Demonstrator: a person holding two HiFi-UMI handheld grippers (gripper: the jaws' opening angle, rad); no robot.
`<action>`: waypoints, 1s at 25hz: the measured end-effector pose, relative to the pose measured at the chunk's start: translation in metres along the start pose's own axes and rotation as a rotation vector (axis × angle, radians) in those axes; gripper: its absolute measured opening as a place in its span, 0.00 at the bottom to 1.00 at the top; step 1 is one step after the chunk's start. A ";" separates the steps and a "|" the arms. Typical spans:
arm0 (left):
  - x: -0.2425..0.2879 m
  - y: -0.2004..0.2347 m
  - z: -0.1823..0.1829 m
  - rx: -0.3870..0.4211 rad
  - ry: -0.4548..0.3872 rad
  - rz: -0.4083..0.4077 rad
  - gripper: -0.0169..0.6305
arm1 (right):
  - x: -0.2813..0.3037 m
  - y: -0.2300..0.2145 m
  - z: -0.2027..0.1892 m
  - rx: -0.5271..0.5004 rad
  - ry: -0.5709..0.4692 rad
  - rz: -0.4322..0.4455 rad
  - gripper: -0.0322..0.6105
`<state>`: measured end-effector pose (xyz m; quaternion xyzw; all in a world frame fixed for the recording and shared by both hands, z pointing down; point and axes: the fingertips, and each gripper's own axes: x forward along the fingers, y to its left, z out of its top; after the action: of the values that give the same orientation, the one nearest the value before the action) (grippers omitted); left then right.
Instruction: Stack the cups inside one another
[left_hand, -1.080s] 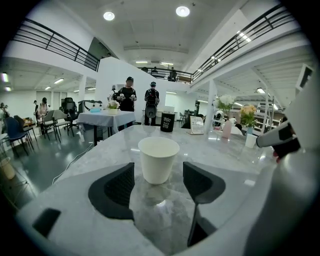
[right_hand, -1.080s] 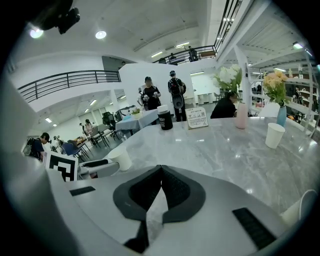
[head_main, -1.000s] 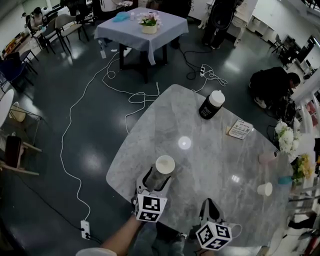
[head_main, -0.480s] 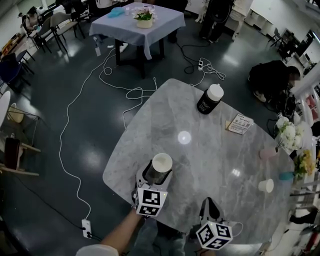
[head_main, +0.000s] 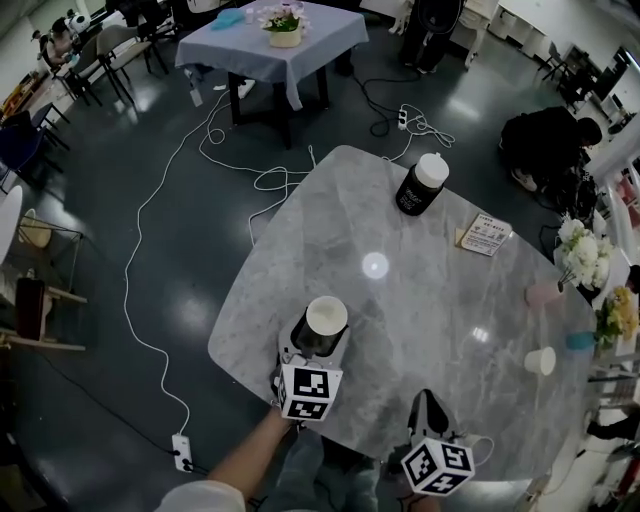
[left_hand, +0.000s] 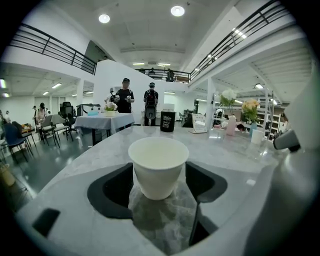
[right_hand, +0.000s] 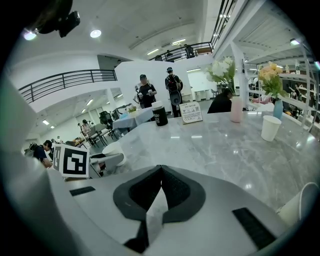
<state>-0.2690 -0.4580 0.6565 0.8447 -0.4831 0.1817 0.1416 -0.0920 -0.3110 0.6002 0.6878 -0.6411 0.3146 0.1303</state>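
Observation:
A white paper cup stands upright on the grey marble table, near its left edge. My left gripper is open around it, one jaw on each side, with thin gaps at the cup's tapered wall. In the left gripper view the left gripper frames the cup dead centre. My right gripper hovers at the near edge, shut and empty, and the right gripper view shows this gripper with pads pressed together. A second white cup stands far right, with a pink cup and a teal cup beyond it.
A black canister with a white lid stands at the far side, with a printed card to its right. Flowers stand at the right edge. Cables trail over the floor at the left. A person crouches beyond the table.
The left gripper shifted slightly at the cup and its jaws stand a little wider. The cup stays on the table. The right gripper has kept still.

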 end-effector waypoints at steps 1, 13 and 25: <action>-0.001 0.000 0.000 0.000 -0.002 0.002 0.54 | -0.001 0.000 -0.001 0.001 0.002 0.002 0.06; -0.004 0.007 0.008 -0.001 -0.022 0.028 0.50 | -0.008 -0.003 -0.005 0.002 0.009 0.004 0.06; -0.015 -0.004 0.010 0.005 -0.041 0.031 0.50 | -0.018 -0.002 -0.001 0.002 -0.017 0.010 0.06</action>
<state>-0.2712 -0.4491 0.6409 0.8410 -0.4985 0.1676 0.1269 -0.0899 -0.2955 0.5902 0.6874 -0.6451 0.3102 0.1227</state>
